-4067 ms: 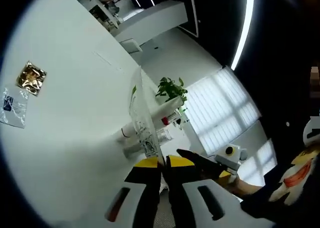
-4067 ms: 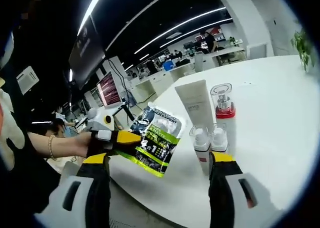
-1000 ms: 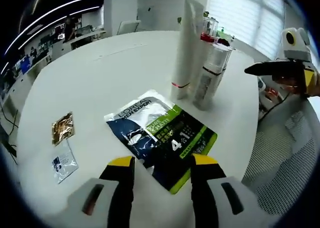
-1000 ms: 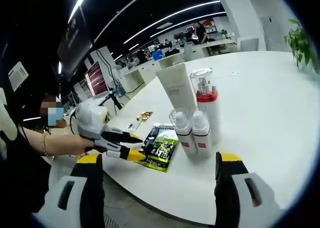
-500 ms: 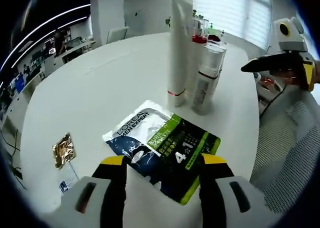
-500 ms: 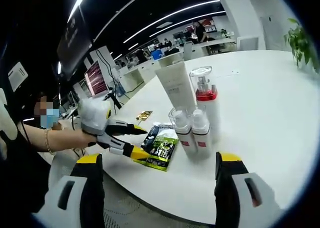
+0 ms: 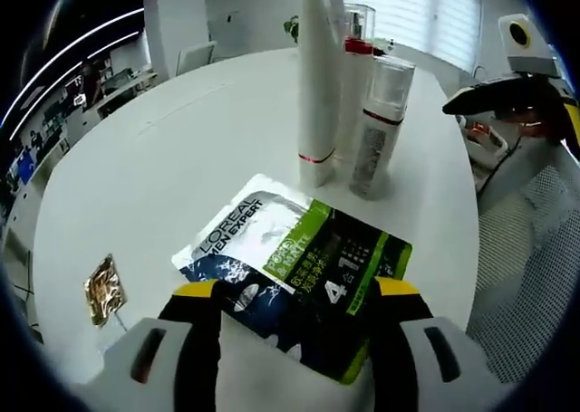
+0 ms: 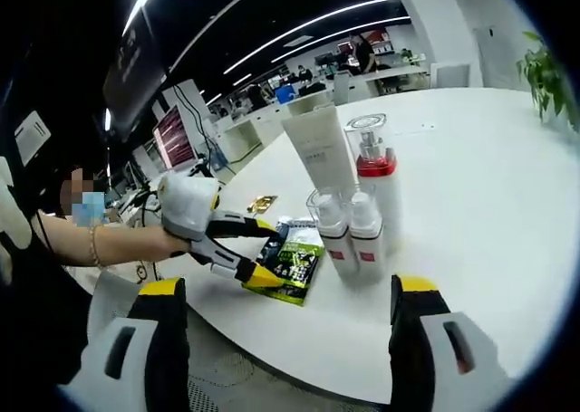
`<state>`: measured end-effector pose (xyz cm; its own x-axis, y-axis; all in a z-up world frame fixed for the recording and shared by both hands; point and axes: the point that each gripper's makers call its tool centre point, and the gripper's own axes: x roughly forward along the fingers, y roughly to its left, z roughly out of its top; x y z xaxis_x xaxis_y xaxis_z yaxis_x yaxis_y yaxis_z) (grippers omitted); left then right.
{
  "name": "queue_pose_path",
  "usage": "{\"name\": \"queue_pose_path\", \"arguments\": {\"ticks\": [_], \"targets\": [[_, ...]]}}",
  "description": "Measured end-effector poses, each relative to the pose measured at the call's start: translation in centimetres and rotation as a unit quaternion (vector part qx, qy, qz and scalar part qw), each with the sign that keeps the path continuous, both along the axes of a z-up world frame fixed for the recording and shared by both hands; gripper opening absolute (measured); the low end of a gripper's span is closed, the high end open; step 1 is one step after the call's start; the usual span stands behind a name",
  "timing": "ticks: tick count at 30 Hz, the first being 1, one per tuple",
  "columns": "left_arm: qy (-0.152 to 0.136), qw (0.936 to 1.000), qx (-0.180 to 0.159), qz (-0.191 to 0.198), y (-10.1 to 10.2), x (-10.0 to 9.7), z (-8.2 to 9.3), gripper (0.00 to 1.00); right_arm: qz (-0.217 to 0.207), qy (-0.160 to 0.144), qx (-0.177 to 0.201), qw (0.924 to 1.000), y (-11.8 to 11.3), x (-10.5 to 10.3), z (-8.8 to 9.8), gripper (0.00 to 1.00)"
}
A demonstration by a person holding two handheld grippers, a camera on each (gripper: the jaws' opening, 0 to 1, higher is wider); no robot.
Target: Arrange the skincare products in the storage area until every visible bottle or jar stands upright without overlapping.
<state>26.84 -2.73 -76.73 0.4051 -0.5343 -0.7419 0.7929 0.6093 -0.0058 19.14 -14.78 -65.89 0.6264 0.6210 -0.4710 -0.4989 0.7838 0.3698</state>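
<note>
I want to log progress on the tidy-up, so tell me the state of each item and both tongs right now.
White tube: standing upright.
Red-collared pump bottle: upright, clear cap on.
Two small bottles: upright, side by side, capped.
Green and blue packet: lying flat on the table.
Gold sachet: lying flat.
Left tongs: open, straddling the packet's near edge.
Right tongs: open, holding nothing.

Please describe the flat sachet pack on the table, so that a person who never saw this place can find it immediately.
Start at the round white table and find the cluster of upright white bottles near its edge. In front of that cluster lies the sachet pack, with the left gripper open over its near end. Unlike its standing neighbours it lies flat, and it is dark blue, white and bright green with large print.
</note>
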Motion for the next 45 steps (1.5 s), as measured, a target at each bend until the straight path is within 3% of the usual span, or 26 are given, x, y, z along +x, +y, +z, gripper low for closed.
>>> {"name": "queue_pose_path", "arguments": {"ticks": [29,38,45], "targets": [[0.006,1.0,-0.005,0.003,-0.2,-0.1,0.3,0.61,0.002,0.0,0.0,1.0,0.0,0.1,0.0,0.93],[0.006,0.9997,-0.008,0.021,1.1,-1.0,0.9,0.63,0.009,-0.003,-0.003,0.9999,0.4,-0.1,0.0,0.93],[0.002,0.998,-0.028,0.056,3.1,-1.5,2.1,0.67,0.012,-0.005,-0.004,0.9999,0.5,-0.1,-0.1,0.93]]}}
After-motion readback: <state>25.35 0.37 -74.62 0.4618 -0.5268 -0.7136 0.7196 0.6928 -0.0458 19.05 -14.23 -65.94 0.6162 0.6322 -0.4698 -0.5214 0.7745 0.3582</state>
